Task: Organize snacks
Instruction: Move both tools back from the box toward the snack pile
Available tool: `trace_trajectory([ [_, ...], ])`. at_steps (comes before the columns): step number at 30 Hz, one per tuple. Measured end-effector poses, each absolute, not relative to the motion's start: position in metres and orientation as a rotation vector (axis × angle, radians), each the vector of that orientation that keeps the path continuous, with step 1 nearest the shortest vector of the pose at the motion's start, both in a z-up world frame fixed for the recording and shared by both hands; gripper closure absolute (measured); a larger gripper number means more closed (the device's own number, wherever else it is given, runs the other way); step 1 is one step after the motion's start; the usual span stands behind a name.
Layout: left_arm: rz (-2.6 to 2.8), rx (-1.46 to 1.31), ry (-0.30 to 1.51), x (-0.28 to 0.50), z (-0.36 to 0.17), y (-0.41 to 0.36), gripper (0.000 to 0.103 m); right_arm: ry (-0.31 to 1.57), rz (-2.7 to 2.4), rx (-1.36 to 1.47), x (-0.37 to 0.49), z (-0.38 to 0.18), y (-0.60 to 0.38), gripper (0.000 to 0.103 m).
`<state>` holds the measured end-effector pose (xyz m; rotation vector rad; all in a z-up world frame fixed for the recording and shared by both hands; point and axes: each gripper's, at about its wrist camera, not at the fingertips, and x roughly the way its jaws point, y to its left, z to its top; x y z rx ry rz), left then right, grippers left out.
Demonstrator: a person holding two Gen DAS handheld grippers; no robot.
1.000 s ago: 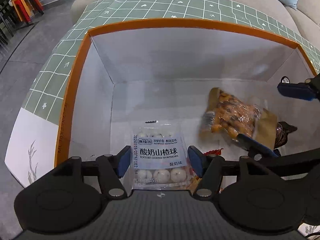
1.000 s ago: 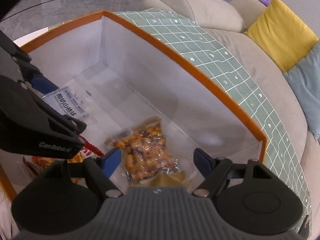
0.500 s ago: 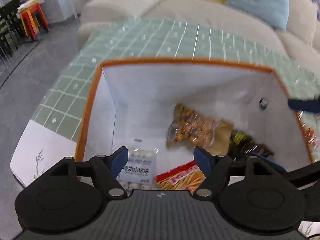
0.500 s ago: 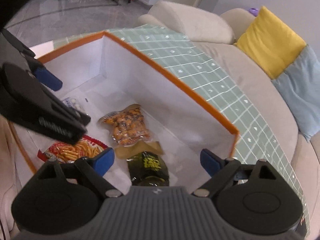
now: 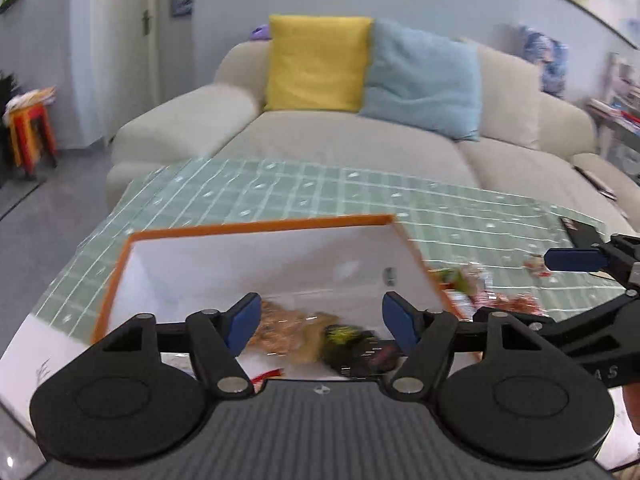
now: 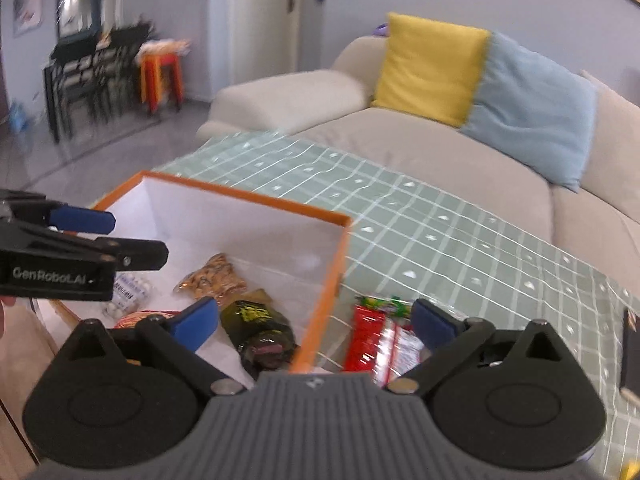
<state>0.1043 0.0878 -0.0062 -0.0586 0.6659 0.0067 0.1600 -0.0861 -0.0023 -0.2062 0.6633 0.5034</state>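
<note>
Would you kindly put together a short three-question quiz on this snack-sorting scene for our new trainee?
1. True or false: the right gripper is clamped on a snack packet.
2. Multiple choice: where does the red packet lie? A) inside the orange-rimmed box B) on the green checked cloth outside the box C) on the sofa
3. Fill in: in the right wrist view, the dark packet in the box lies nearest the ____ packet.

Key
1. False: its fingers stand wide apart and hold nothing.
2. B.
3. Nut (the clear packet of brown nuts).
</note>
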Motion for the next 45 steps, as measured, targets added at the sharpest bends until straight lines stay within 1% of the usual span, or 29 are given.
trace_trajectory([
  [2,-0.032,-0.049,0.664,0.101,-0.006,0.073,0.025,0.648,0.459,-0.203,0.152,-0.004,-0.103,0.004],
  [3,-0.054,-0.043,0.668,0.1,-0.007,0.066,0.03,0.642,0.434,-0.205,0.147,-0.006,-0.111,0.004],
  [5,-0.097,-0.031,0.679,0.099,-0.01,0.053,0.036,0.636,0.396,-0.209,0.139,-0.01,-0.129,0.004],
  [11,-0.214,0.017,0.704,0.095,-0.019,0.01,0.042,0.6,0.268,-0.156,0.119,-0.027,-0.18,0.004],
  [19,-0.312,0.157,0.747,0.09,-0.038,-0.042,0.042,0.638,0.121,-0.077,0.111,-0.055,-0.223,0.004],
  [26,-0.392,0.262,0.809,0.118,-0.042,-0.059,0.041,0.702,0.125,0.035,0.129,-0.067,-0.241,0.005],
  [27,-0.405,0.286,0.817,0.123,-0.041,-0.063,0.041,0.709,0.117,0.047,0.133,-0.069,-0.242,0.005],
  [29,-0.402,0.323,0.832,0.135,-0.041,-0.07,0.041,0.716,0.117,0.071,0.143,-0.072,-0.243,0.01],
  [30,-0.396,0.327,0.842,0.141,-0.041,-0.073,0.04,0.717,0.117,0.071,0.146,-0.072,-0.244,0.01],
  [32,-0.381,0.306,0.882,0.155,-0.043,-0.076,0.035,0.713,0.119,0.054,0.153,-0.075,-0.243,0.011],
  [33,-0.355,0.283,0.909,0.163,-0.044,-0.077,0.035,0.714,0.124,0.038,0.156,-0.077,-0.242,0.011],
  [35,-0.302,0.215,0.967,0.179,-0.047,-0.077,0.034,0.731,0.152,0.005,0.165,-0.079,-0.24,0.016],
  [38,-0.243,0.104,1.044,0.202,-0.054,-0.075,0.027,0.757,0.225,-0.045,0.179,-0.083,-0.238,0.016],
  [43,-0.123,0.114,1.14,0.231,-0.07,-0.084,0.026,0.759,0.378,-0.27,0.2,-0.1,-0.223,0.016],
  [45,-0.106,0.13,1.161,0.237,-0.076,-0.088,0.026,0.762,0.425,-0.315,0.207,-0.109,-0.221,0.016],
])
